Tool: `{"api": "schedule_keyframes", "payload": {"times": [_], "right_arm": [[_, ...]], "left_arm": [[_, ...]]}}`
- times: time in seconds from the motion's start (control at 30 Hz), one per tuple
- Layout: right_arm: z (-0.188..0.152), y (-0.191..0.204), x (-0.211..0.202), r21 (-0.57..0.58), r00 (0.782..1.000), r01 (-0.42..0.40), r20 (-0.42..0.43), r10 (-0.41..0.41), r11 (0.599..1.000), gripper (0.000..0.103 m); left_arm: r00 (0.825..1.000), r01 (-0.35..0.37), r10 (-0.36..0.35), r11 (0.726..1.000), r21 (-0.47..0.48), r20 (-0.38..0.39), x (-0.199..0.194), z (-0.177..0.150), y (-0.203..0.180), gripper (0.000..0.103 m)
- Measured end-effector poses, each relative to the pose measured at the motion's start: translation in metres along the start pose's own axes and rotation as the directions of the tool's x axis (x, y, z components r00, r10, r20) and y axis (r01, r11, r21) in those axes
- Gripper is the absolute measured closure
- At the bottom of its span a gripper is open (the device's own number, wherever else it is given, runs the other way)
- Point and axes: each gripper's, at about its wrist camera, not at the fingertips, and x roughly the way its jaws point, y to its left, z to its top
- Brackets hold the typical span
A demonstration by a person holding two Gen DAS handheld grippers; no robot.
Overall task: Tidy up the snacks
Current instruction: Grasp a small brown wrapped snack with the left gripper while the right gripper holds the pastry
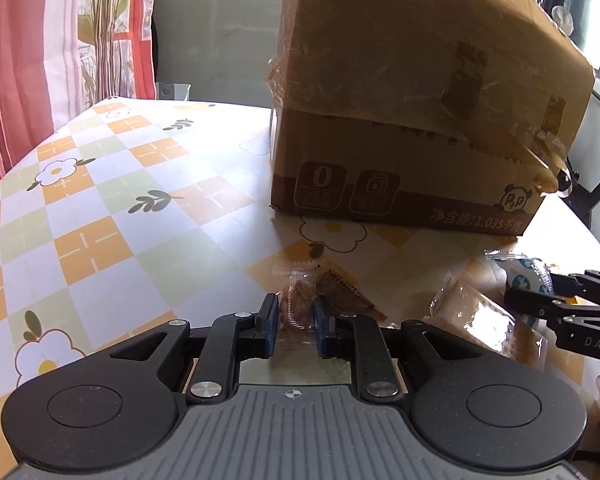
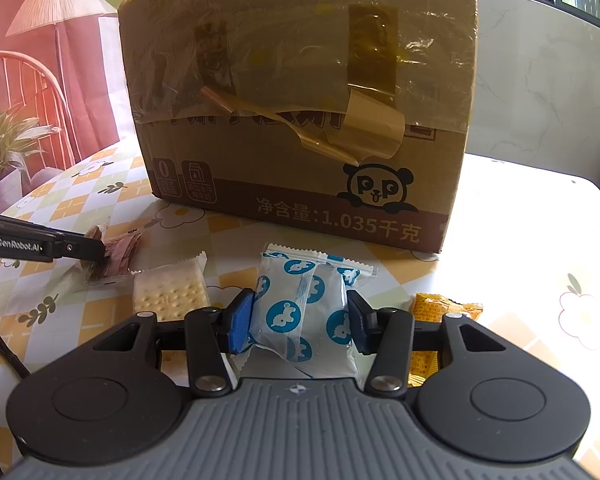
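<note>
Left gripper and right gripper — fingers closed on something.

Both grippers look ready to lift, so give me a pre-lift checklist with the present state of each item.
1. Left gripper closed on the brown snack packet: ok, pads touch both sides.
2. Right gripper closed on the white-and-blue packet: ok, pads press its sides.
3. Only one packet per grip: left cannot tell, a second brown wrapper lies against it; right ok.
4. Cardboard box open to receive snacks: cannot tell, its top is out of view.
5. Cracker packet and orange packet free of the right fingers: cannot tell, both lie close beside them.
</note>
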Motion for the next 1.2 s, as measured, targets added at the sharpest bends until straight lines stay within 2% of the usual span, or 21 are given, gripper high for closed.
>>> {"api": "schedule_keyframes", "payload": {"times": [0.37,0.5,0.63,0.7,0.77,0.83,0.97,1.07,1.2], "right_arm": [[-0.002,0.000,-0.004,0.023,1.000,0.001,0.009,-0.001,1.000,0.052],[-0.003,0.001,-0.017,0.050,1.000,0.006,0.030,-0.008,0.999,0.053],[-0.009,0.002,-0.036,0.065,0.999,-0.009,0.041,0.006,0.998,0.057],[-0.011,0.001,-0.045,0.069,0.998,-0.011,0.056,0.007,0.998,0.061],[-0.010,0.000,-0.050,0.069,0.998,-0.009,0.056,0.005,0.998,0.071],[-0.007,0.000,-0.049,0.064,0.999,-0.007,0.038,0.004,0.998,0.071],[0.000,0.000,-0.042,0.092,1.000,0.001,0.000,-0.001,0.996,0.065],[0.005,0.004,-0.033,0.107,0.999,0.005,-0.040,-0.001,0.994,0.053],[0.008,0.012,-0.018,0.081,0.996,0.023,-0.090,-0.015,0.996,0.050]], "left_arm": [[0.998,0.010,-0.011,1.000,0.009,0.056,-0.019,0.011,-0.008,0.084],[0.994,0.014,-0.022,0.997,0.077,0.111,-0.034,0.019,-0.018,0.084],[0.986,0.048,-0.060,0.996,0.082,0.154,-0.048,0.028,-0.024,0.084],[0.982,0.063,-0.077,0.994,0.087,0.171,-0.051,0.033,-0.028,0.084],[0.979,0.076,-0.091,0.993,0.090,0.180,-0.052,0.037,-0.032,0.084],[0.978,0.085,-0.100,0.992,0.090,0.185,-0.050,0.037,-0.035,0.084],[0.979,0.093,-0.106,0.992,0.087,0.171,-0.049,0.032,-0.038,0.084],[0.983,0.086,-0.097,0.993,0.076,0.157,-0.045,0.029,-0.036,0.084],[0.985,0.078,-0.087,0.995,0.064,0.151,-0.045,0.027,-0.030,0.084]]}}
